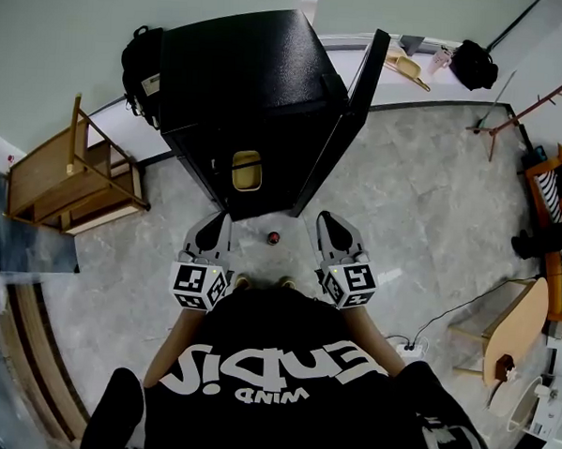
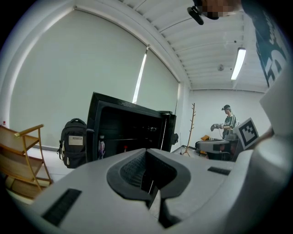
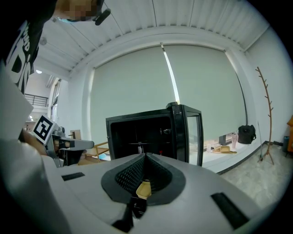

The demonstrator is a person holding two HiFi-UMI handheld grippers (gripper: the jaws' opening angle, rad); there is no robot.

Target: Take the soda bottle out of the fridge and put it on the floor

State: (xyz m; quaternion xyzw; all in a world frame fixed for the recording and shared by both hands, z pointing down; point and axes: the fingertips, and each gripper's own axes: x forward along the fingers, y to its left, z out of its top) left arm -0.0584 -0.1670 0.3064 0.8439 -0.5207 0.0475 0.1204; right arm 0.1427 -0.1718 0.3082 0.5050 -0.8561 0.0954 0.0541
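Floor (image 1: pixel 423 198), fridge (image 1: pixel 260 86), person (image 2: pixel 227 122) in left gripper view

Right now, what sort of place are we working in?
Probably an office or lab workroom, not a kitchen: the open black fridge stands on the floor beside a backpack and a wooden rack, and another person works across the room.

Left gripper (image 2: pixel 151 191), jaws together — open fridge (image 2: pixel 123 125) beyond
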